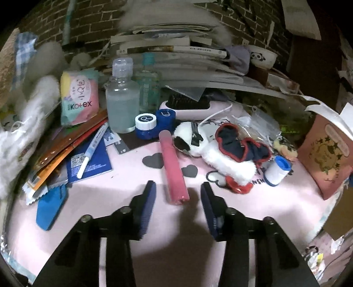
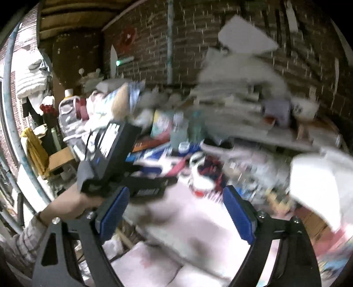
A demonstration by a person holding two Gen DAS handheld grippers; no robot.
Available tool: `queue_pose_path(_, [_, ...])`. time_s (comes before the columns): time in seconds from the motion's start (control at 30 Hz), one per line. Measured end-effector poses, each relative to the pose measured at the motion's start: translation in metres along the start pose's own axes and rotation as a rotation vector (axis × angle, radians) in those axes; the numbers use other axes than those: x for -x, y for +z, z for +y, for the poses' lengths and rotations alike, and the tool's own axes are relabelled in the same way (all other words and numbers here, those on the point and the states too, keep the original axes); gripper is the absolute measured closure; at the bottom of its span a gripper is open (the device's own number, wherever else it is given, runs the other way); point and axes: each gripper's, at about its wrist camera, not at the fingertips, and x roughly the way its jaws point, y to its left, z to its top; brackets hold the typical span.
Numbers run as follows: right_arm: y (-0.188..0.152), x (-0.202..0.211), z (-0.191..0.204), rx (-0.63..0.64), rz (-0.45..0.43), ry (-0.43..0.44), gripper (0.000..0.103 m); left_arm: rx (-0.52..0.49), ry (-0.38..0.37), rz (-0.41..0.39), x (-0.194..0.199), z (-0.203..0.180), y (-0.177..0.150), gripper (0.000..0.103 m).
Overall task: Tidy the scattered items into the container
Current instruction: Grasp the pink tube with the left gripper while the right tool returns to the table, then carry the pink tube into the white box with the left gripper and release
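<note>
A pink tube (image 1: 173, 167) lies on the pink cloth (image 1: 132, 198), its near end between the fingers of my left gripper (image 1: 178, 195). A narrow gap shows on each side, so the pads do not press on it. Around it lie a blue contact lens case (image 1: 152, 125), a clear bottle (image 1: 122, 97), a panda plush mask (image 1: 222, 156), a white roll with blue caps (image 1: 276, 171) and a pen (image 1: 92, 150). In the blurred right wrist view my right gripper (image 2: 176, 212) stands open and empty above the cloth, and a hand (image 2: 72, 207) holds the left gripper's body (image 2: 110, 154).
A pink patterned box or bag (image 1: 326, 159) stands at the right edge. A Kotex pack (image 1: 78, 97), a blue booklet (image 1: 90, 163), orange packets (image 1: 55, 159) and a blue flat piece (image 1: 51, 205) crowd the left. Stacked books (image 1: 172, 50) and a brick wall (image 1: 253, 19) close the back.
</note>
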Motion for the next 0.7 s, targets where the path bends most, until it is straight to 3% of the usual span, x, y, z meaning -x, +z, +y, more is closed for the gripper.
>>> queue_pose_path(0.13, [-0.024, -0.016, -0.007, -0.041, 0.081, -0.003, 0.018, -0.013, 0.04, -0.007, -0.008, -0.005, 0.005, 0.08])
queue_pose_path(0.3, [-0.039, -0.02, -0.02, -0.06, 0.108, -0.05, 0.018, -0.027, 0.092, -0.01, -0.013, -0.01, 0.008, 0.09])
queue_pose_path(0.7, [-0.057, -0.02, -0.043, -0.137, 0.142, -0.077, 0.018, -0.025, 0.058, -0.102, 0.018, -0.015, -0.029, 0.092])
